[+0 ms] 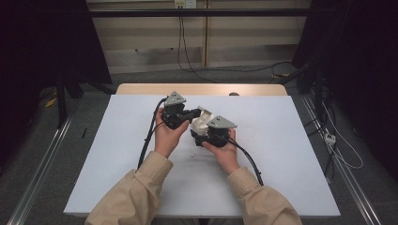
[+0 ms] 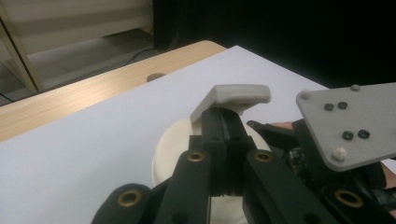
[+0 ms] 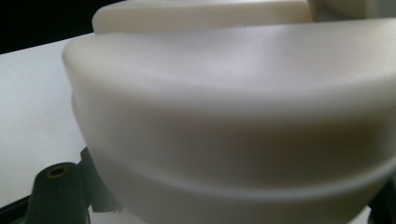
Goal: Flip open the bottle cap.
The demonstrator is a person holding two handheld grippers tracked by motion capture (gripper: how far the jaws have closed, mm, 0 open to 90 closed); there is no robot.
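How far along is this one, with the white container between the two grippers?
Done: both grippers have hold of the white container, held over the white table. In hand: the left gripper is shut on its grey tab; the right gripper grips the body. Left: the tab looks unopened.

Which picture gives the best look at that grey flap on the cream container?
The left gripper view: the left gripper pinches the grey flap close up. The high view shows it small; the right gripper view, a corner.

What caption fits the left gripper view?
Left gripper pinching a grey tab on a cream container above a white table.
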